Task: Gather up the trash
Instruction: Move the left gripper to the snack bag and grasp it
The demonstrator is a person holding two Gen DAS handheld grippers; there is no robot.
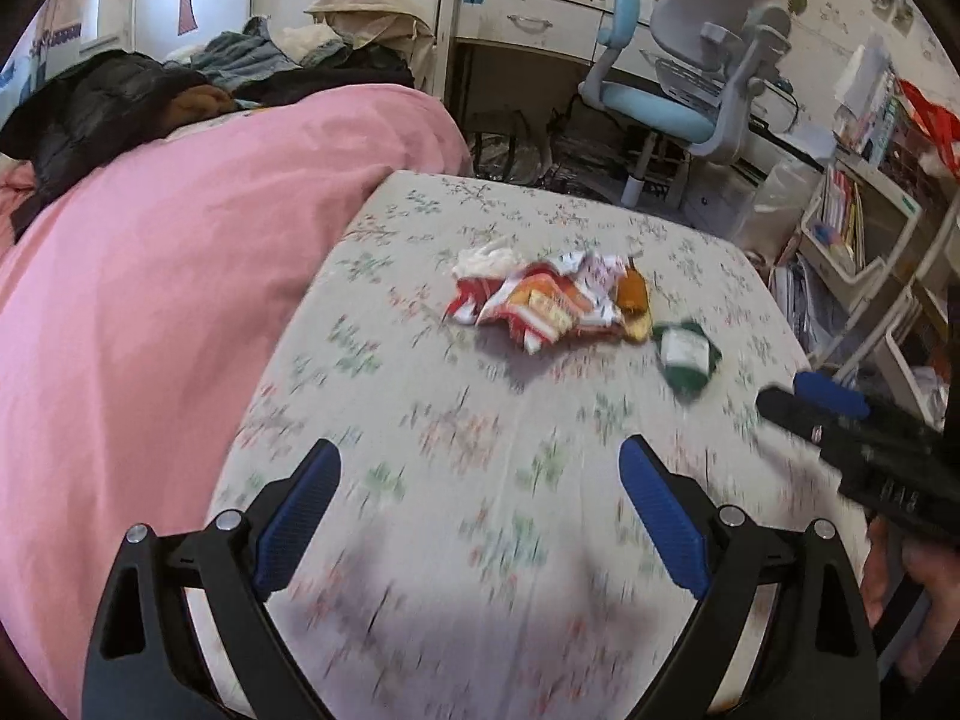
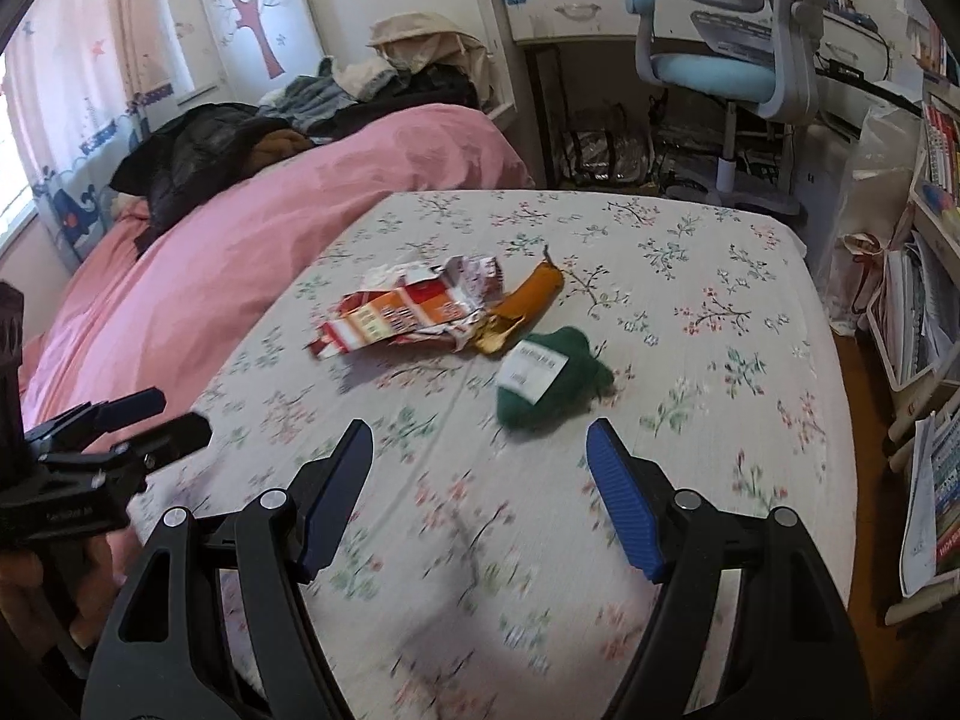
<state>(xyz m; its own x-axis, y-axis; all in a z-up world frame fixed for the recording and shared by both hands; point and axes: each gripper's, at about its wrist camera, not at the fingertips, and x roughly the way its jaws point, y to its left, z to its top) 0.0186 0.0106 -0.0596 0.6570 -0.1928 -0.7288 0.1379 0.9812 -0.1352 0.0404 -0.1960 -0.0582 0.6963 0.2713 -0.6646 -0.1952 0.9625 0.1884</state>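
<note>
Trash sits in a small cluster near the middle of the bed: a crumpled red and orange wrapper [image 2: 414, 315], an orange-brown sausage-shaped packet [image 2: 534, 291] touching its right end, and a green pouch with a white label [image 2: 549, 381] just beside those, nearest the grippers. All three rest on the floral bedsheet [image 2: 690, 324], which is pale with small sprigs of red and green and lies fairly flat. To the left, a pink duvet [image 2: 252, 240] is heaped along the bed, with a dark jacket [image 2: 192, 150] and a pile of clothes [image 2: 360, 90] at its far end.

Beyond the foot of the sheet stands a white desk [image 2: 576, 12] with a grey and blue swivel chair [image 2: 732, 60] pulled up to it. A tree decal [image 2: 255, 18] decorates the wall behind the duvet. Shelves crammed with books [image 2: 936, 138] run down the right side.

Both claws hover over the sheet, short of the trash. The left gripper [image 1: 480, 516] is spread wide with nothing between its blue pads [image 1: 300, 516]. The right gripper [image 2: 480, 498] also stands open and empty, the green pouch lying just ahead of its tips.
</note>
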